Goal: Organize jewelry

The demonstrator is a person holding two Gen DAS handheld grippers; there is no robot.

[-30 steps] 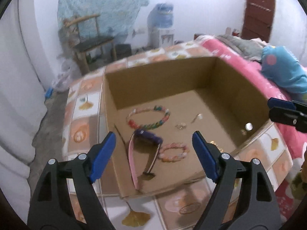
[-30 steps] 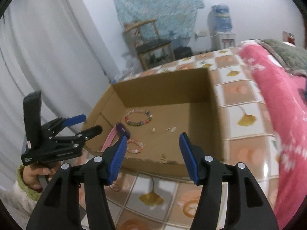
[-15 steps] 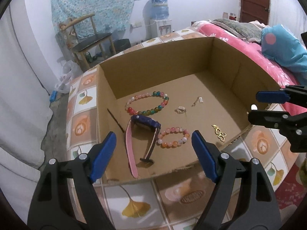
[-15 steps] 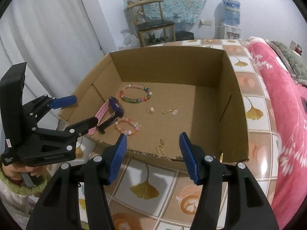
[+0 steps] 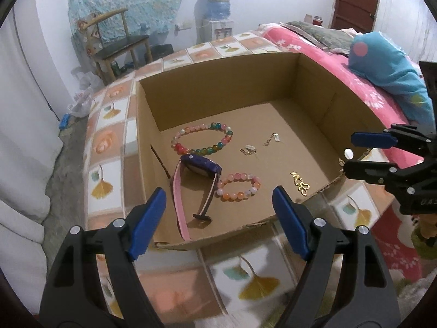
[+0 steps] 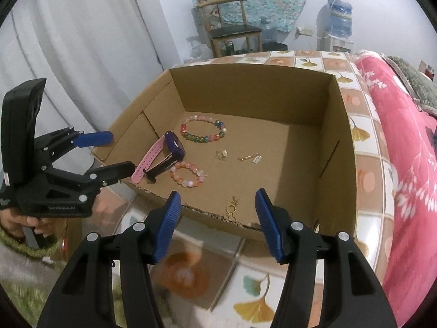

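My left gripper and right gripper both hang spread wide and empty at the box front edge. The watch lies ahead of the left one, strap running toward me

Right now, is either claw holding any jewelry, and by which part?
Nothing is held. The left claw and right claw are both open, short of the cardboard box.

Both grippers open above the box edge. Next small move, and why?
Probably lower the right gripper onto the gold charm: it lies just inside the cardboard box near wall, right ahead of the open jaws. The left gripper is also open, empty.
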